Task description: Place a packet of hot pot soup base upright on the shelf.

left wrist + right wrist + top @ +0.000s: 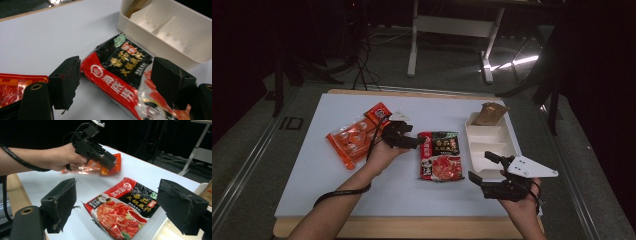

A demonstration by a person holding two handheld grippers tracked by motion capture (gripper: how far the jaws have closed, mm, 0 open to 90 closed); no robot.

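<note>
A red and black soup-base packet lies flat at the middle of the table. My left gripper hovers at its left edge, open, and in the left gripper view the packet lies between and beyond the spread jaws of that gripper. My right gripper stands open at the front right, beside the white divided tray. In the right gripper view the packet lies ahead of this gripper, apart from it, with the left gripper beyond.
An orange snack packet lies at the left, behind the left hand. A brown packet stands in the tray's far compartment. The pale table top has free room at the front left. Table legs and cables stand on the dark floor beyond.
</note>
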